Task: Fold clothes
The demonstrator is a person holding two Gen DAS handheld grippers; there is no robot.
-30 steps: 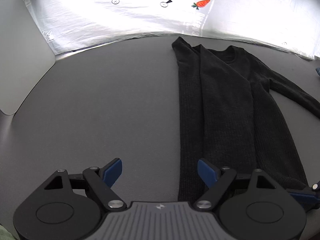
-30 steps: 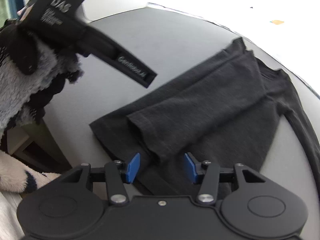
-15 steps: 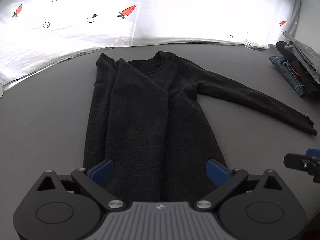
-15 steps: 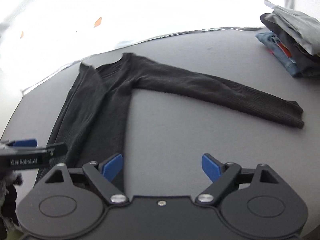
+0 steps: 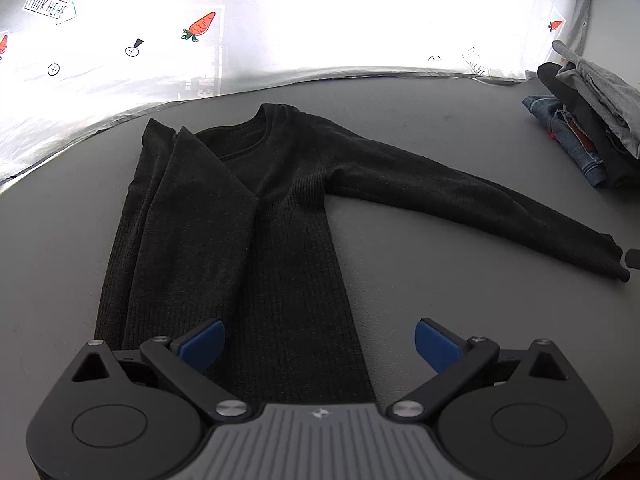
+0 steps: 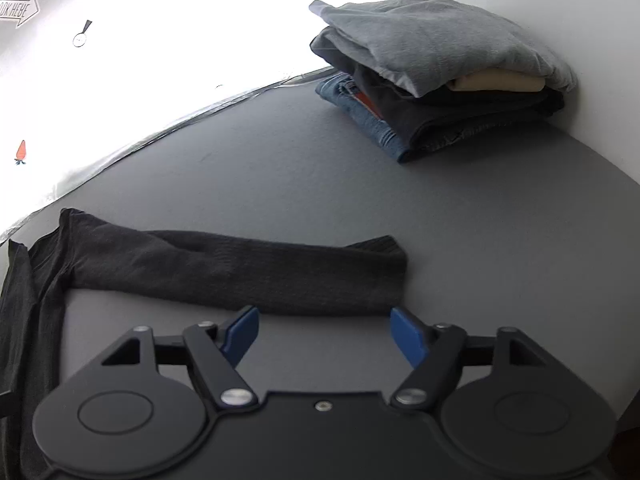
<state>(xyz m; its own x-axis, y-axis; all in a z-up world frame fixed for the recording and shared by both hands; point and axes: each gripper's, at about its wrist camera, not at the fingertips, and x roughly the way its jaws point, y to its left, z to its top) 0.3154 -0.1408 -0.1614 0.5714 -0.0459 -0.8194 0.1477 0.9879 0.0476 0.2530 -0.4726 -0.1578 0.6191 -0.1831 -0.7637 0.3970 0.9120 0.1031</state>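
A black knit sweater [image 5: 256,224] lies flat on a smooth matte grey table [image 5: 420,128]. Its body is finely ribbed, the ribs running lengthwise, and it reaches from just under the left gripper [image 5: 318,340] away to a rounded neckline at the far end. One side of the sweater is already folded in over the body, making a long slanted flap with a crisp diagonal edge ahead of the left-hand blue pad. The other sleeve stretches out straight, ahead of and well beyond the right-hand pad, ending in a narrow cuff.

The left gripper's jaws are spread wide, and the lower hem of the sweater lies below the gap between them; the blue pads press on nothing.

The right gripper [image 6: 324,334] hangs over that outstretched sleeve [image 6: 240,276], which lies crosswise just ahead of its fingertips, its squared ribbed cuff end beyond the right-hand pad. These jaws are closing but stand apart, with only bare table between them; whether the pad tips brush the sleeve edge is hard to tell from this angle.

Well ahead of the right gripper, against a pale wall, sits a stack of folded clothes [image 6: 436,76]: soft grey fabric on top, a cream layer, dark cloth, and blue denim at the bottom.

Beyond the table hangs a shiny white sheet [image 5: 280,32] printed with carrots.
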